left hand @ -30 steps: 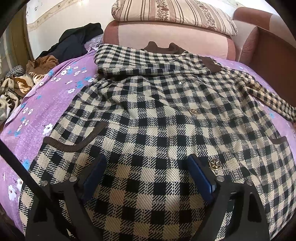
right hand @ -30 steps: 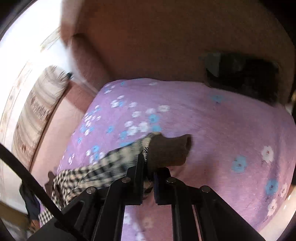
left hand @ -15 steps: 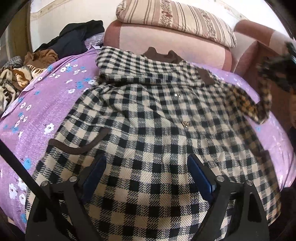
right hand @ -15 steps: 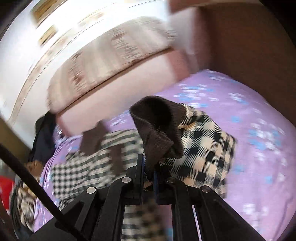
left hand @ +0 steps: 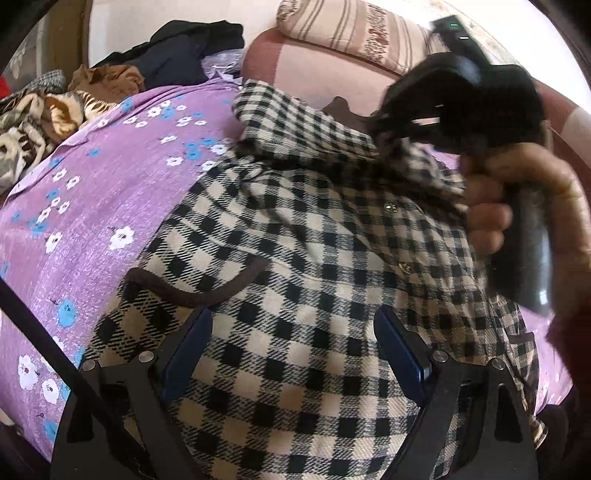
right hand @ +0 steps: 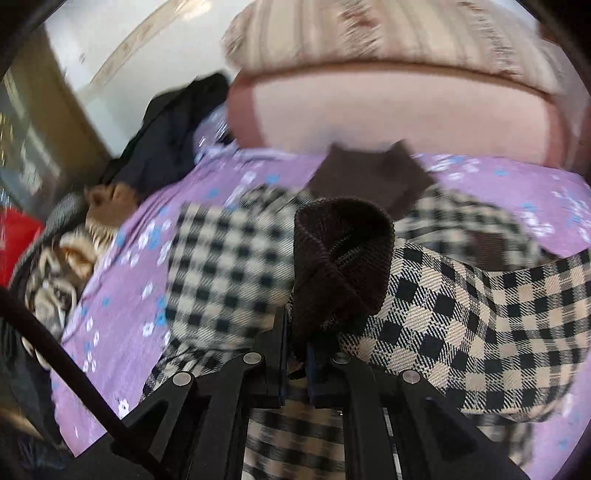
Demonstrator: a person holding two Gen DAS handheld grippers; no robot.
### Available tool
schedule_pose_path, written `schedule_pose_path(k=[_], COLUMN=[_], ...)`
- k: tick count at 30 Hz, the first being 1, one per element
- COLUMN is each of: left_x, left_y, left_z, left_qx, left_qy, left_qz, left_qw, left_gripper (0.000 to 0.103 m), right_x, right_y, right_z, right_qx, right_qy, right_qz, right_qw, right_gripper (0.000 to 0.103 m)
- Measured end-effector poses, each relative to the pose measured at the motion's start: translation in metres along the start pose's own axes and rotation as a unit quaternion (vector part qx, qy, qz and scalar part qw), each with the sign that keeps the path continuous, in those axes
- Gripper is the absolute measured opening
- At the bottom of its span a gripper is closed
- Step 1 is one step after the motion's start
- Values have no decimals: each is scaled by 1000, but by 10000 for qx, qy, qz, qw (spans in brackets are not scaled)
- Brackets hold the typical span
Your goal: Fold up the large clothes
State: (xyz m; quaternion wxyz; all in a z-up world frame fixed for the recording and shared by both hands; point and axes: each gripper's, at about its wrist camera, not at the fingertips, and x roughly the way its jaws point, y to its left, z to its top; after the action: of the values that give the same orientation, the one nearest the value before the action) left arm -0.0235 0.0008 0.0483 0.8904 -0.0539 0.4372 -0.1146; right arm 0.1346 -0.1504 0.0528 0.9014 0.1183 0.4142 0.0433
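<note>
Both fingers (left hand: 400,354) of the left gripper (left hand: 293,352) stand wide apart in the left wrist view, their blue pads holding nothing, with the checked coat (left hand: 295,280) spread beneath and between them. That coat, cream and black with a brown-trimmed pocket (left hand: 192,291), lies flat on the purple flowered bedsheet (left hand: 96,206), its brown collar toward the pink headboard cushion (left hand: 314,70). A striped pillow (left hand: 354,33) sits on top of that cushion. At the upper right the person's right hand (left hand: 517,199) grips the handle of the right gripper (left hand: 380,127), whose tip is over the coat's upper part, close to the collar, with checked cloth gathered beneath it. A heap of other clothes (left hand: 74,96), dark, tan and patterned, lies at the far left edge of the bed.

From the right wrist view, the 2 fingers (right hand: 279,343) of the right gripper (right hand: 295,350) are pressed nearly together, pinching the brown knit cuff (right hand: 340,258) of the coat's sleeve (right hand: 461,325). The cuff stands up above the fingertips and the checked sleeve drapes off to the right. Behind it the body of the coat (right hand: 221,266) lies on the bedsheet (right hand: 122,295), blurred, with the brown collar (right hand: 369,177) near the headboard cushion (right hand: 388,118) and the pillow (right hand: 369,33) above. The clothes heap (right hand: 74,240) shows at left.
</note>
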Motion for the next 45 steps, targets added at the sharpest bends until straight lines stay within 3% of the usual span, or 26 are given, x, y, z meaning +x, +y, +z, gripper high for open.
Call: schedule_pose_path(k=[6,9,11,13,15,18,23,25,27,30,35,37,38,39,45], left_x=[2,3,3,2,2,0,-9,-7,2,34,104,122,129,134,123], left_y=[10,10,9,7,4,4,8,9,11,7,0,-1,-2,-2,22], left_z=[4,5,6,7,9,14,56,83,112,155,196,203,205,207,235], left_qx=[-171,-192,-174,-120,-61,-20,87,154,204,443,814,825,814,792,345], left_qy=[-9,-5,-36,-99,-132,-172,-487,-639,-724,-574,-16,192,341,448,66], left_qz=[70,94,110,148,181,170,247,249,207,83,329,292,332,341,237], left_qw=[9998,9998,9998,9998,9997,9997,9985,9975,9970,9973,9961,9960,9955,9953,9991], left_gripper=[88,88,88,88,88,88,88,88,88,88,87,63,25,14,10], right_x=[44,62,54,38,12,-26,-69,-74,-78,-86,-91,-87,-85,-85,-58], right_y=[43,66,72,74,69,45,-24,-53,-85,-121,-141,-140,-138,-137,-122], right_z=[-1,-3,-4,-3,0,-2,-27,-36,-44,-45,-43,-41,-40,-39,-25], right_qx=[-424,-821,-1005,-1020,-910,-673,-429,-395,-74,402,562,494,432,375,50], right_qy=[428,734,693,613,402,37,-324,-357,-372,-513,-678,-653,-642,-641,-585], right_qz=[334,462,613,995,1267,1296,592,146,2,-23,-25,-6,-10,-13,-61], right_qw=[9976,9928,9906,9879,9869,9893,9968,9985,9993,9979,9961,9966,9970,9972,9983], right_gripper=[9,19,26,42,43,55,55,55,55,55,55,55,55,55,55])
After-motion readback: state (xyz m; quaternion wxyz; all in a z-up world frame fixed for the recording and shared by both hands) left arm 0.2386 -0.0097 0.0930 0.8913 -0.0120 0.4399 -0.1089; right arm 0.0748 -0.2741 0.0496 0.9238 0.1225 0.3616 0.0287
